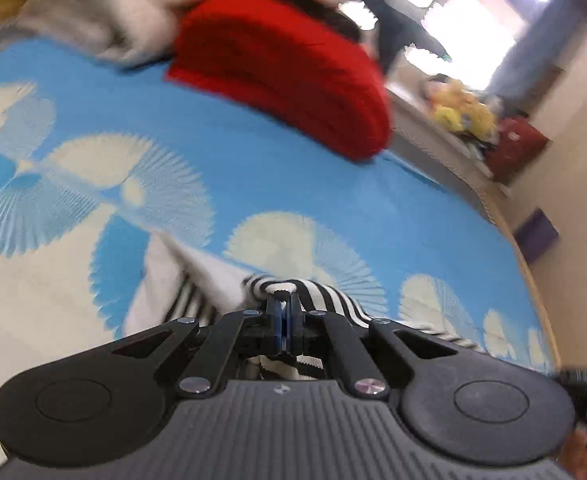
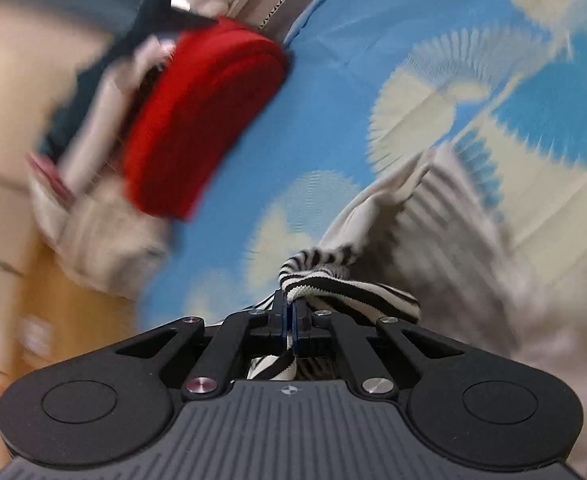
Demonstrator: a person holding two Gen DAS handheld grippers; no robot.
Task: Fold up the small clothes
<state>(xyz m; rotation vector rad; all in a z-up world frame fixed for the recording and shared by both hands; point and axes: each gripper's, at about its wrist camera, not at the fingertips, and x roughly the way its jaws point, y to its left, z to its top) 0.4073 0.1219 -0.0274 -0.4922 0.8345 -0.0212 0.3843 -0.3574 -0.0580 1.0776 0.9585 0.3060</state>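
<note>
A small black-and-white striped garment (image 1: 325,300) with a plain white part lies on a blue bedsheet with white fan prints (image 1: 293,168). My left gripper (image 1: 283,306) is shut on a bunched striped edge of it. In the right wrist view my right gripper (image 2: 291,306) is shut on another striped edge of the garment (image 2: 349,284), whose pale body (image 2: 433,208) trails away to the right over the sheet (image 2: 333,80). Both views are blurred by motion.
A folded red knit (image 1: 289,68) lies on the bed beyond, with pale and dark clothes (image 1: 105,8) piled beside it; it also shows in the right wrist view (image 2: 201,120). The bed's right edge (image 1: 533,264) borders a wall. A shelf with yellow items (image 1: 461,108) stands farther back.
</note>
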